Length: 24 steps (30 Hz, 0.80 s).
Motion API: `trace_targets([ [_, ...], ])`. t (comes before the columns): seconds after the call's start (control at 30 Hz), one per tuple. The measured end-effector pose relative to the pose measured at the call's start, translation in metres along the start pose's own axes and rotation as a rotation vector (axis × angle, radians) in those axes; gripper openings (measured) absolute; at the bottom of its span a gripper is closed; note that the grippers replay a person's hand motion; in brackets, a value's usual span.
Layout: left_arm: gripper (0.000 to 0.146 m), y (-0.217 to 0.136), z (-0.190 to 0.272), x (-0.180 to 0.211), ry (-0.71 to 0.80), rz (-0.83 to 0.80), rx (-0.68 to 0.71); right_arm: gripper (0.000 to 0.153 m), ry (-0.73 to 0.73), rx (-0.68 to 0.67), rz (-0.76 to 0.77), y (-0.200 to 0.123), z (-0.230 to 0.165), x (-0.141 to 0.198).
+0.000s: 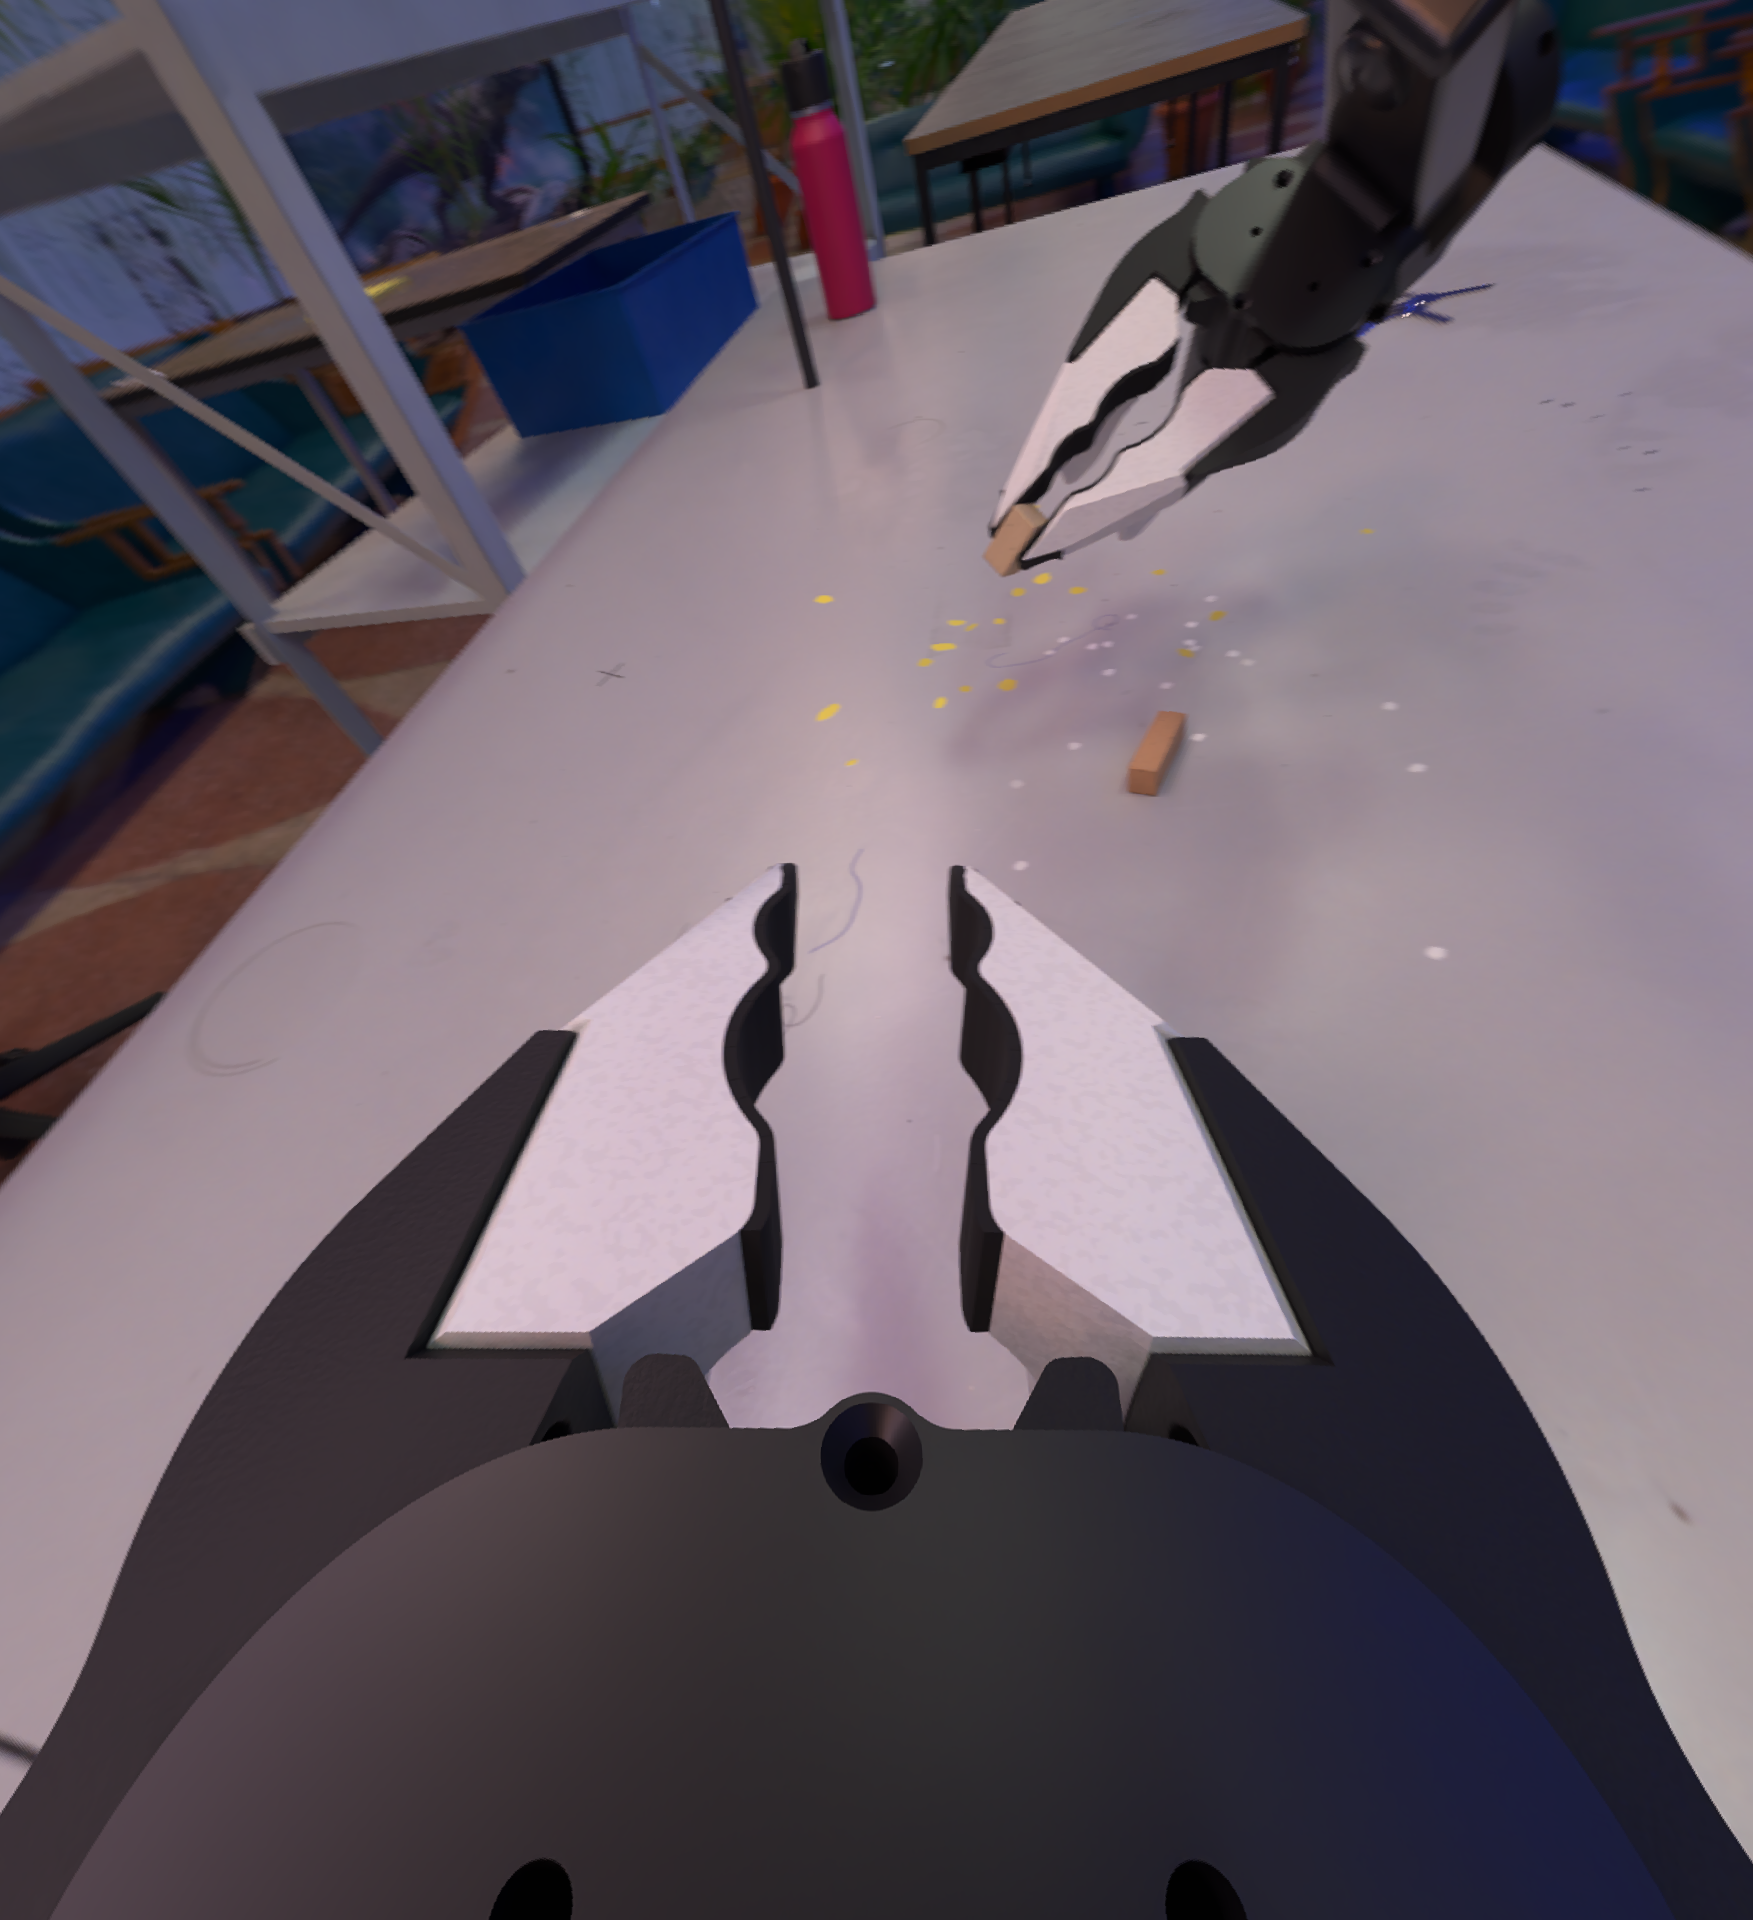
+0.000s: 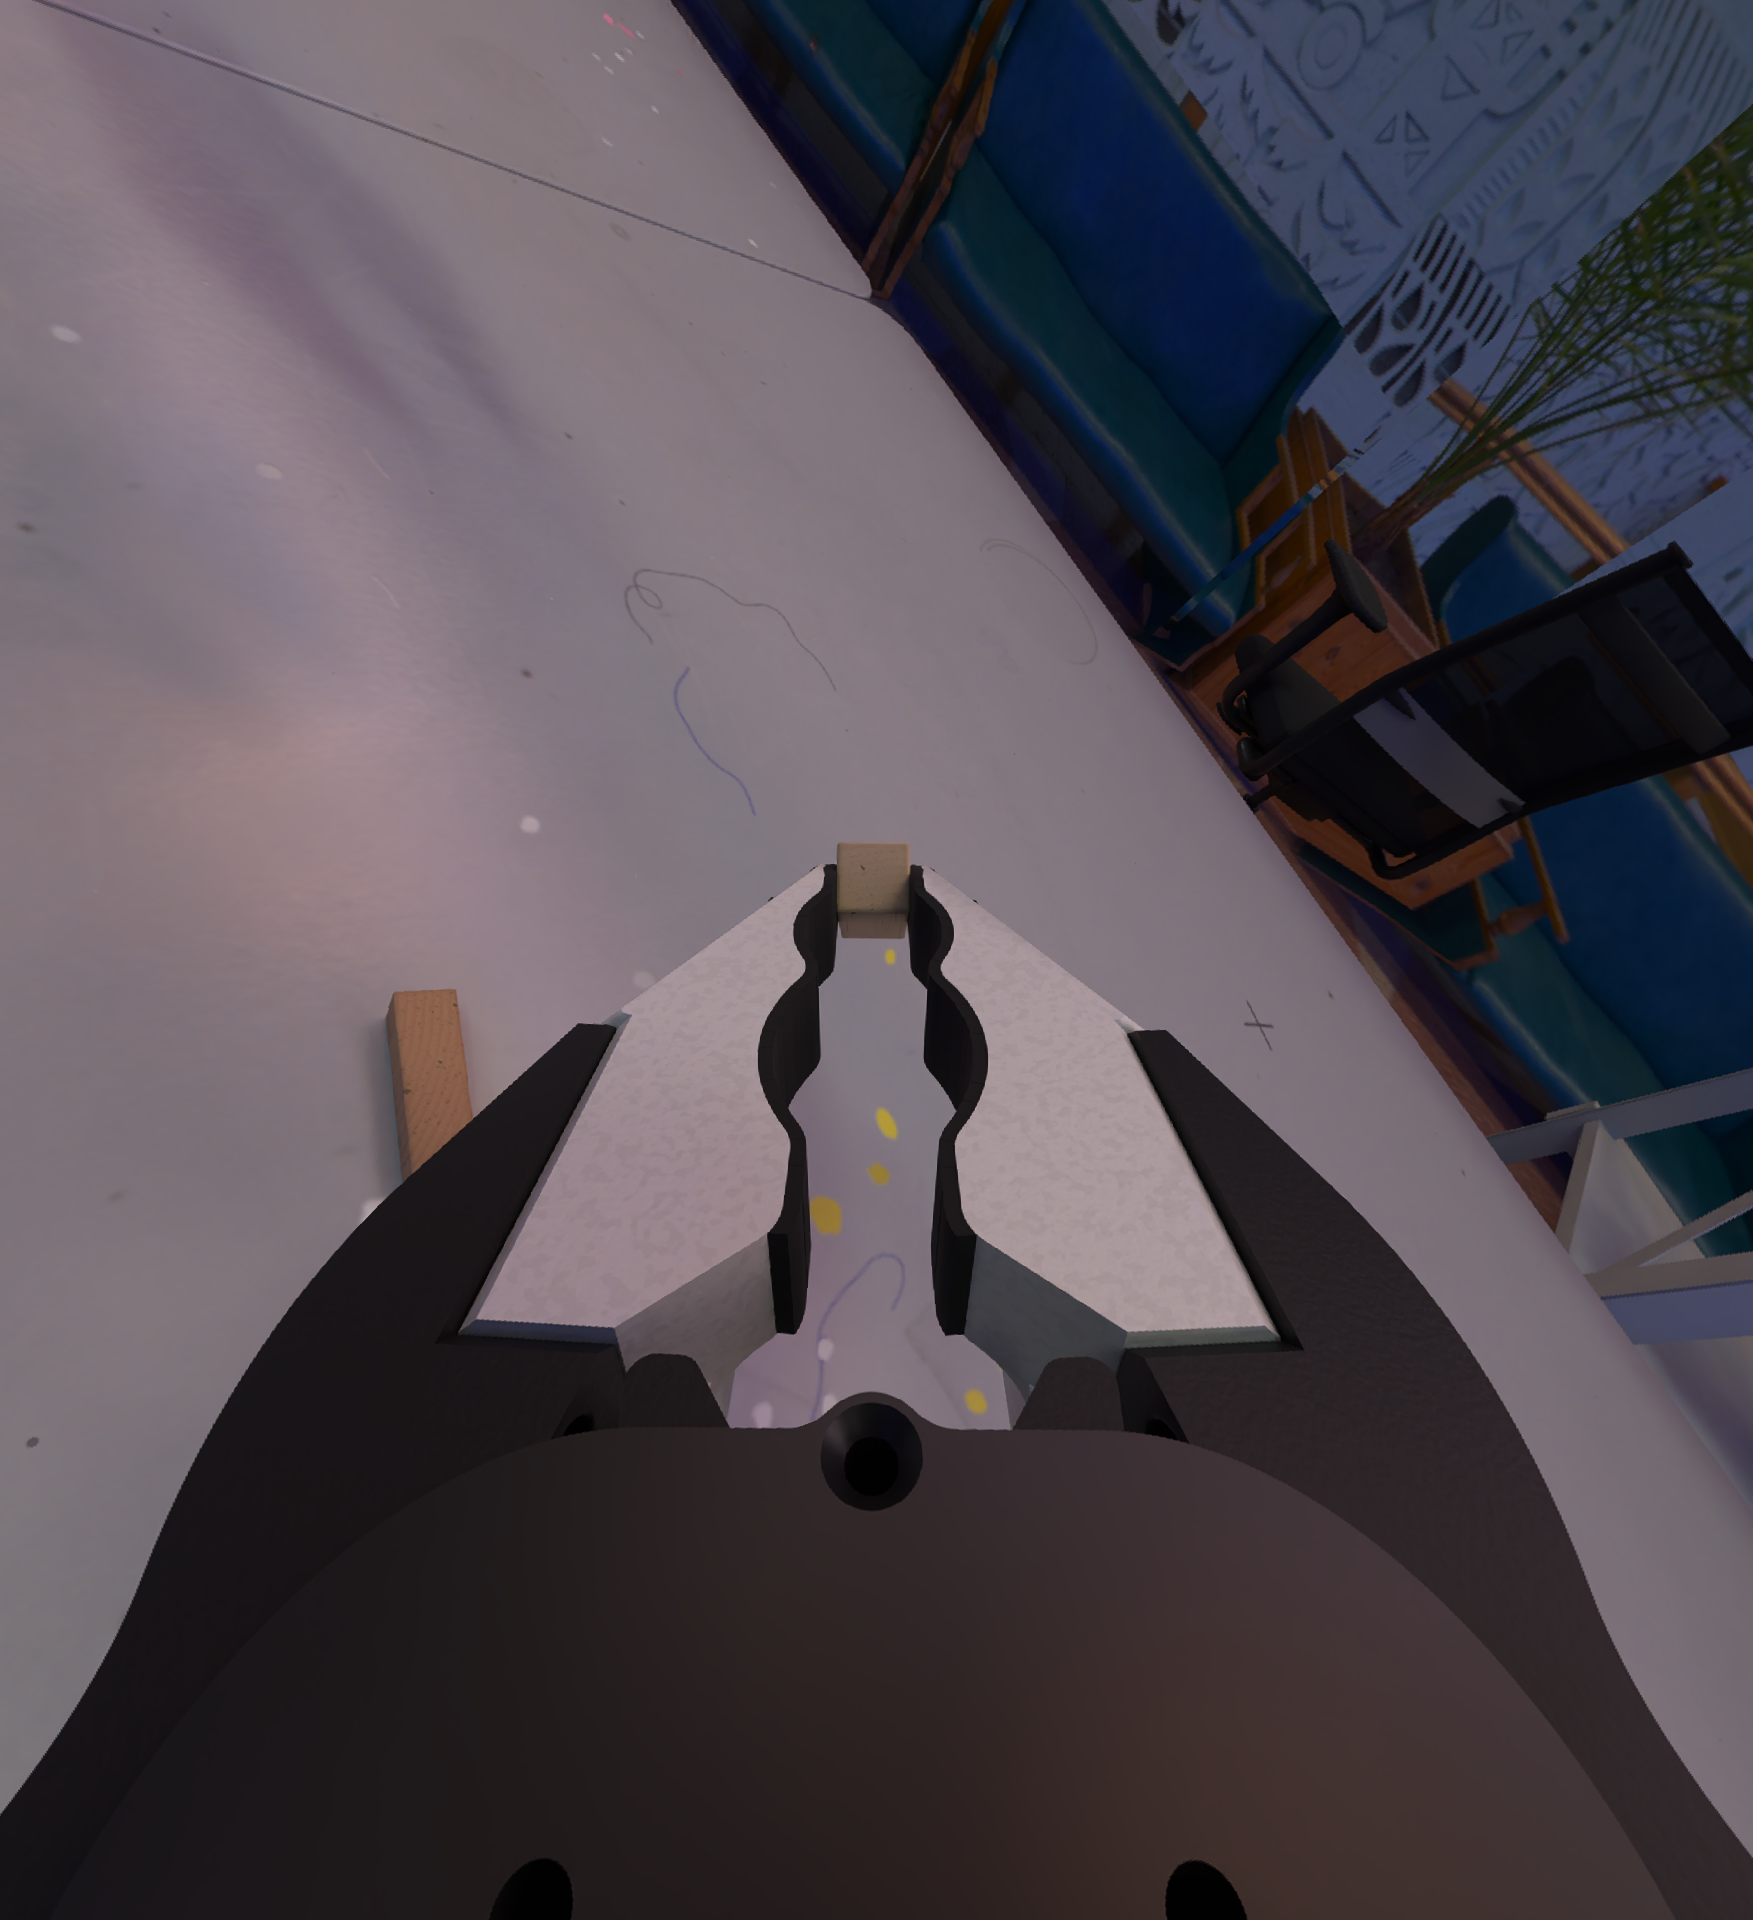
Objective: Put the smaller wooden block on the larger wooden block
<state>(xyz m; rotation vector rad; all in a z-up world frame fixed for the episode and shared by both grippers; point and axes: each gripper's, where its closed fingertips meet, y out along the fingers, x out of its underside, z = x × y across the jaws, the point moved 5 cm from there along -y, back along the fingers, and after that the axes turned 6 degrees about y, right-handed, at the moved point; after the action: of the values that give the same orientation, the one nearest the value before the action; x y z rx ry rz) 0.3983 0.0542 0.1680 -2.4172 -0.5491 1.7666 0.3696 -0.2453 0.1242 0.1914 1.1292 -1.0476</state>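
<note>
Right gripper (image 2: 872, 883) clamped on the smaller wooden block (image 2: 872, 878), pinched at the very fingertips, with part of the pale cube sticking out past them. Seen from the left wrist view, same gripper (image 1: 1043, 530) angled down toward the white table (image 1: 1474, 1039), block (image 1: 1012, 540) at its tip, low over the surface or perhaps touching it; cannot tell which. Larger wooden block (image 1: 1156, 753) lying flat on the table, a long tan bar, apart from the held cube and nearer the left gripper (image 1: 872, 883); in the right wrist view, partly hidden behind the gripper's left finger, only its far end (image 2: 425, 1070) showing. Left gripper idle, jaws apart with nothing between them, hovering over bare tabletop well short of both blocks. Yellow and white paint specks (image 1: 945, 649) scattered on the table between the two blocks. Pink water bottle (image 1: 830, 208) and blue bin (image 1: 623, 332) at the far end, out of the way. Judged step: grasp made, carry not yet done. Next move likely calls for lifting clear, drawing back and across toward the bar, centring the cube over its narrow top face, lowering until contact, then opening. Main risk, by the look of it: shallow tip grip letting the cube twist or slip, and a narrow landing face leaving little margin for a skewed release.
</note>
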Motion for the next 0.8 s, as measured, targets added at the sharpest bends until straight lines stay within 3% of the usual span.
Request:
trace_targets([
  [0.07, 0.047, 0.001, -0.004, 0.0, 0.02, -0.007, -0.052, 0.013, 0.005, -0.001, -0.001, 0.0, 0.0, 0.0],
  [0.23, 0.113, 0.001, -0.018, -0.008, 0.087, 0.008, -0.265, 0.013, 0.003, -0.014, -0.007, 0.001, -0.002, 0.001],
  [0.3, 0.12, -0.003, -0.02, -0.016, 0.058, 0.062, -0.281, 0.013, 0.007, -0.034, -0.015, 0.002, -0.004, 0.001],
  [0.33, 0.116, -0.008, -0.017, -0.022, 0.03, 0.122, -0.243, 0.013, 0.016, -0.055, -0.022, 0.002, -0.006, 0.002],
  [0.37, 0.101, -0.013, -0.012, -0.029, -0.001, 0.201, -0.169, 0.012, 0.032, -0.087, -0.033, 0.003, -0.01, 0.004],
  [0.47, 0.021, -0.03, -0.008, -0.043, -0.031, 0.392, -0.063, 0.012, 0.077, -0.208, -0.082, 0.006, -0.021, 0.01],
  [0.5, 0.005, -0.033, -0.01, -0.044, -0.021, 0.408, -0.099, 0.012, 0.078, -0.225, -0.09, 0.007, -0.024, 0.012],
  [0.67, 0.003, -0.034, -0.021, -0.04, 0.116, 0.264, -0.367, 0.013, 0.072, -0.239, -0.096, 0.009, -0.028, 0.014],
  [0.77, 0.036, -0.033, -0.024, -0.039, 0.221, 0.199, -0.498, 0.013, 0.076, -0.234, -0.085, 0.008, -0.027, 0.013],
  [0.8, 0.04, -0.032, -0.023, -0.04, 0.258, 0.192, -0.511, 0.013, 0.076, -0.231, -0.085, 0.008, -0.026, 0.013],
])
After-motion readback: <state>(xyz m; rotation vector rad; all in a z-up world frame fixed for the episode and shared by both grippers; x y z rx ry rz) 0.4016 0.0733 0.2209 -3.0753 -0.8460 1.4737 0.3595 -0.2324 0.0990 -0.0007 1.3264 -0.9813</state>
